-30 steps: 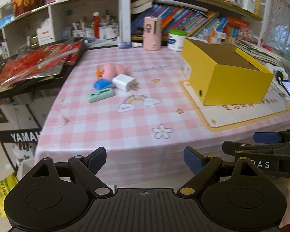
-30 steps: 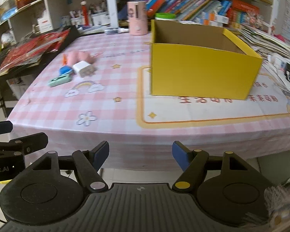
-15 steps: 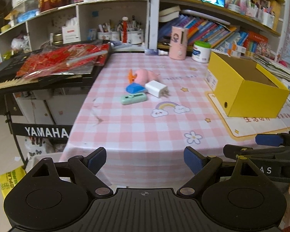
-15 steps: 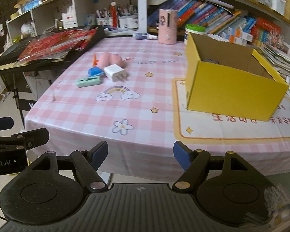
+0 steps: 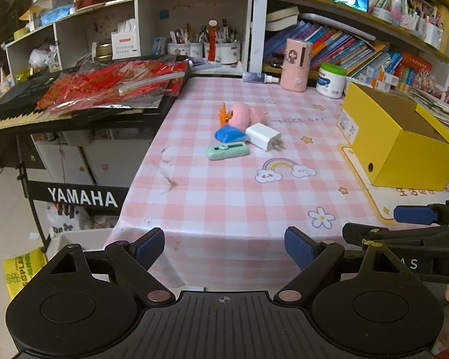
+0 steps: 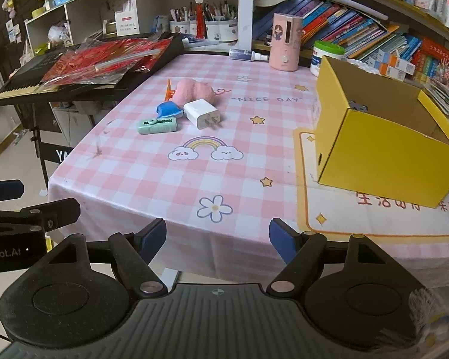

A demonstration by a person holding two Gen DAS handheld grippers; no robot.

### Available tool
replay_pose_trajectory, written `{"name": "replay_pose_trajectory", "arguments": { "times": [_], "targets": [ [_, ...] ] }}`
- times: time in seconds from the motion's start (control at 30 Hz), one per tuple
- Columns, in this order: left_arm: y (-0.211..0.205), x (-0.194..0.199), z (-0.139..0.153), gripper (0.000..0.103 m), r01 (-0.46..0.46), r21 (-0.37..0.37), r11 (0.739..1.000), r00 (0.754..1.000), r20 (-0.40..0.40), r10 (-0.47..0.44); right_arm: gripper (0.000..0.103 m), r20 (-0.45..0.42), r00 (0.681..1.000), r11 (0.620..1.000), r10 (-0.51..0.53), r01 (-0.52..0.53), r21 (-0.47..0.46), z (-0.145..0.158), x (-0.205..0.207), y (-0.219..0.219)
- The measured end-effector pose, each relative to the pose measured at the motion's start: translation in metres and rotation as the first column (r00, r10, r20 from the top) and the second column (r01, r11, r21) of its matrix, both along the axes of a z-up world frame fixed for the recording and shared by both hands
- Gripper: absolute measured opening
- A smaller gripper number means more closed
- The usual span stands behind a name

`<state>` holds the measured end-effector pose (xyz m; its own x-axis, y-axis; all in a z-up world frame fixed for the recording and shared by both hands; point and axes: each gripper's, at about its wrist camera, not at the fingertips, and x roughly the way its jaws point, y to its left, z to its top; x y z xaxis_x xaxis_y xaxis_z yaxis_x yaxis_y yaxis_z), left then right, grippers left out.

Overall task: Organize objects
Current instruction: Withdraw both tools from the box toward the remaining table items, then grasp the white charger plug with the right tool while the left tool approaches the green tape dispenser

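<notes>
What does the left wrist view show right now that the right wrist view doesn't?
Only the left wrist view shows the full YAMAHA label on the keyboard stand and the open left gripper from behind. Only the right wrist view shows the "NICE DAY" print clearly and the open right gripper from behind. Both show the yellow box, white charger, green item, blue item and pink toy.

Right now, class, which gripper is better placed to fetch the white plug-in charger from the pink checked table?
Probably the left gripper: the white plug-in charger lies nearly ahead of it, and both are open.
</notes>
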<state>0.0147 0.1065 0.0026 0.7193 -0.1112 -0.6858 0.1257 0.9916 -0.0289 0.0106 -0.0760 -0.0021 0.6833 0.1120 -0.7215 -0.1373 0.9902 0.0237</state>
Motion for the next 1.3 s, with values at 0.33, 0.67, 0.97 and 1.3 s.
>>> {"name": "replay_pose_trajectory", "arguments": {
  "times": [0.33, 0.67, 0.97, 1.3],
  "targets": [
    [-0.003, 0.041, -0.002, 0.089, -0.037, 0.007, 0.999, 0.999, -0.009, 0.037, 0.075, -0.011, 0.999, 0.999, 0.033, -0.033, 0.003, -0.003, 0.050, -0.001],
    [-0.015, 0.093, -0.003, 0.089, -0.077, 0.004, 0.997, 0.997, -0.009, 0.077, 0.075, 0.002, 0.998, 0.998, 0.068, -0.068, 0.007, -0.002, 0.114, -0.009],
    [-0.019, 0.128, -0.008, 0.089, -0.135, 0.021, 0.991, 0.990, -0.040, 0.136, 0.075, -0.001, 0.991, 0.991, 0.135, -0.135, 0.019, -0.009, 0.167, -0.006],
    [-0.013, 0.151, -0.013, 0.089, -0.197, 0.055, 0.979, 0.976, -0.080, 0.201, 0.074, -0.043, 0.964, 0.964, 0.264, -0.264, -0.018, -0.031, 0.226, 0.020]
  ]
}}
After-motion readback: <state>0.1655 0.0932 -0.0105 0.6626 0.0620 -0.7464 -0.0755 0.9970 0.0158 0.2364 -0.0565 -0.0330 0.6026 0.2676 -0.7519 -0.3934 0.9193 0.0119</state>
